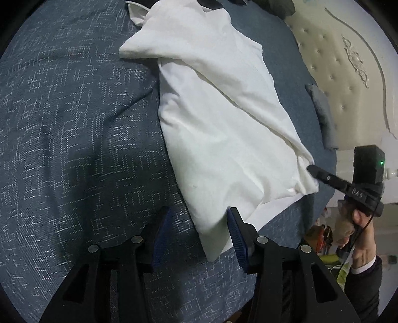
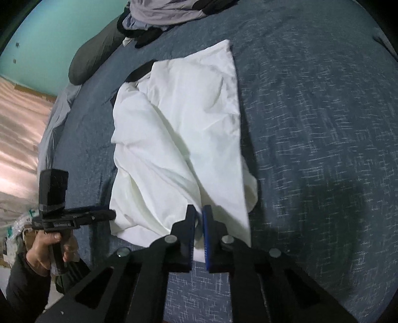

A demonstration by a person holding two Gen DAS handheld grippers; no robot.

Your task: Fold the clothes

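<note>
Your bed fills both views under a dark blue bedspread with a white woven pattern. On it lies the white garment, partly folded lengthwise, running from about 12 o'clock to 6 o'clock in the left wrist view. At 1 o'clock a cream tufted headboard curves past. In the right wrist view a pile of grey and dark clothes sits at 12 o'clock. Your right hand-held gripper is pressed together, pinching the garment's near corner. Your left hand-held gripper stands spread, the other near corner lying between its pads, unpinched.
</note>
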